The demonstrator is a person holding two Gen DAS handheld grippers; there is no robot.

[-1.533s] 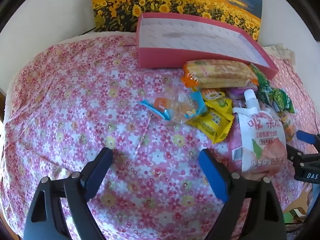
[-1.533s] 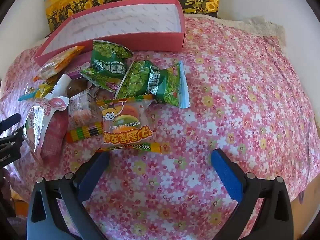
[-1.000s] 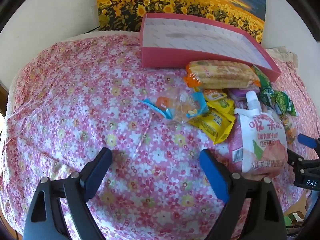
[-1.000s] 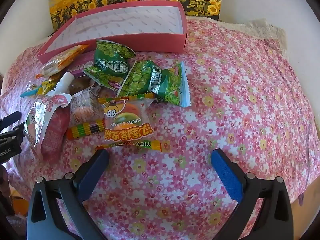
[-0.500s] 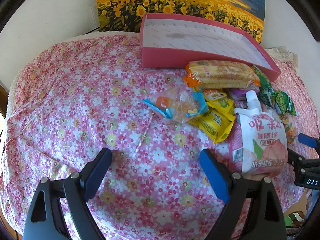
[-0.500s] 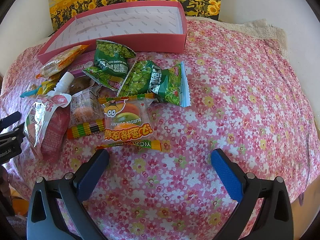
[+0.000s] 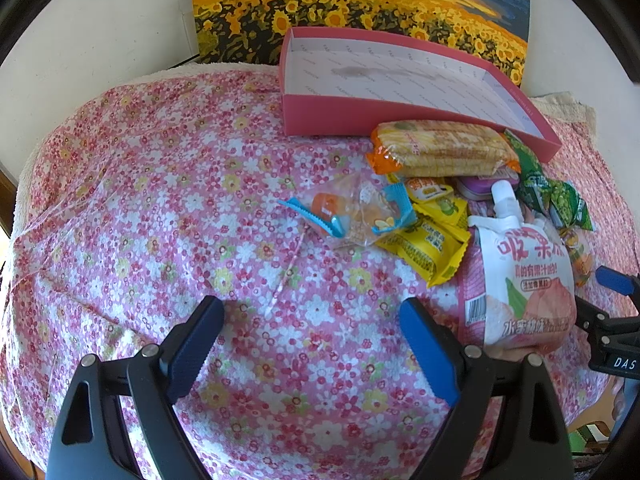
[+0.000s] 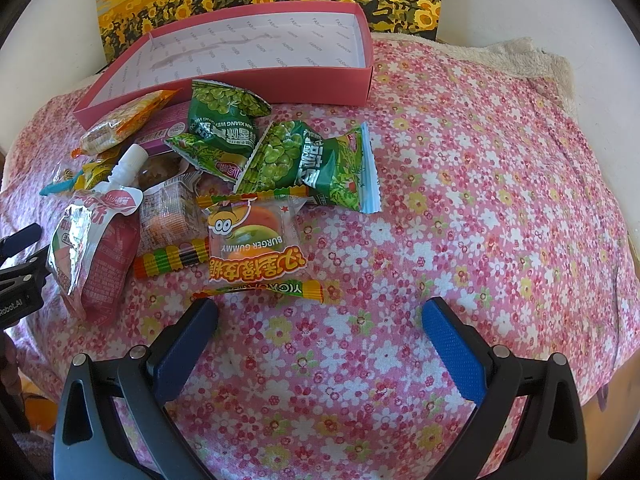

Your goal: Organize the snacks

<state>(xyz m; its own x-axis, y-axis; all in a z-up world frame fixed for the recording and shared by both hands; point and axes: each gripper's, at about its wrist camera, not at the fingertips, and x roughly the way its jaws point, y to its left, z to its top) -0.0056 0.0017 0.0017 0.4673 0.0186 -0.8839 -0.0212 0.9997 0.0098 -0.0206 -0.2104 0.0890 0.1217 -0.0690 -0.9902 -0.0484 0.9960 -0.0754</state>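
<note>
A pile of snack packets lies on a pink floral cloth (image 7: 160, 208) in front of an empty pink box (image 7: 400, 76) (image 8: 256, 48). In the left wrist view I see an orange wafer pack (image 7: 440, 148), a clear candy bag (image 7: 352, 212), yellow packets (image 7: 428, 240) and a peach jelly pouch (image 7: 524, 280). In the right wrist view I see two green pea bags (image 8: 312, 164), a burger gummy pack (image 8: 252, 244) and the pouch (image 8: 96, 248). My left gripper (image 7: 312, 340) is open and empty, left of the pouch. My right gripper (image 8: 316, 340) is open and empty, just in front of the gummy pack.
A sunflower painting (image 7: 360, 4) leans on the white wall behind the box. The cloth's front edge falls away below both grippers. A cream towel (image 8: 520, 60) shows under the cloth at the far right.
Both views shifted very slightly; the snacks and box have not moved. Both grippers stay open.
</note>
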